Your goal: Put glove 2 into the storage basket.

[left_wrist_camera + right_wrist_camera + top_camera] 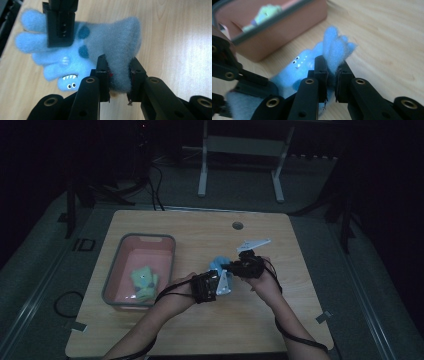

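A fluffy blue glove [217,265] with dark spots and a little monster face hangs between my two grippers, a bit above the wooden table [200,330]. In the left gripper view, my left gripper [119,67] is shut on the cuff end of the glove [100,40]. The right gripper's black jaws come in from the top and pinch the glove's fingers. In the right gripper view, my right gripper [332,68] is shut on a blue finger tuft of the glove [334,45]. In the high view, the left gripper [216,276] and the right gripper [226,267] meet near the table's middle.
A pink bin with a grey rim [145,239] stands left of the grippers, its wall [287,37] close by in the right gripper view. A pale green glove [144,281] lies inside it. A round cable hole [238,225] sits near the table's far edge.
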A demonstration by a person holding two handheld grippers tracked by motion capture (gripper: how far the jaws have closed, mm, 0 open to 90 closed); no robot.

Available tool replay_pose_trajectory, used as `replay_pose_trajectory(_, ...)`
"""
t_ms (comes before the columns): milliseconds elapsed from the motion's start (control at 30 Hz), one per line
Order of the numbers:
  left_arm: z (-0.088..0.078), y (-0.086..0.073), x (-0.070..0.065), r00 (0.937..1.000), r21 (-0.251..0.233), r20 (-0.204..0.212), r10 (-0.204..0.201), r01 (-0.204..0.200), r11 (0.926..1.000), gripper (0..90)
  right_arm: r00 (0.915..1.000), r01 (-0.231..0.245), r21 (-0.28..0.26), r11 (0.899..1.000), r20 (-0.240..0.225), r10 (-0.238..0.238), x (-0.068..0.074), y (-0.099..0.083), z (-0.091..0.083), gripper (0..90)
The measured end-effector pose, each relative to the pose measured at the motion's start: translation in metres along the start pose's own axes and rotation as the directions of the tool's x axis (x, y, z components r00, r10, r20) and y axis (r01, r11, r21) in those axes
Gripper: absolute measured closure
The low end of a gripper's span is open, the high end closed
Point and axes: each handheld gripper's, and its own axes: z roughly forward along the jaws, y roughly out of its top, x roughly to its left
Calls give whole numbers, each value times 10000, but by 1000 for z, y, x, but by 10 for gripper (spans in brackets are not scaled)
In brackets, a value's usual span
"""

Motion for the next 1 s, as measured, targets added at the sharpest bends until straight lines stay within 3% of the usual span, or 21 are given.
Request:
replay_pose_trajectory(267, -13, -3, 6, 9998, 172, -207, -1, 5, 9999, 757, 9997, 241, -259, 9994, -9, -241, 9, 18, -1, 827)
replay_pose_trajectory(1000, -37, -29, 17, 9985, 497, -398, -381, 401, 9980, 757, 9983, 449, -218, 9988, -364, -457, 26, 43, 22, 826)
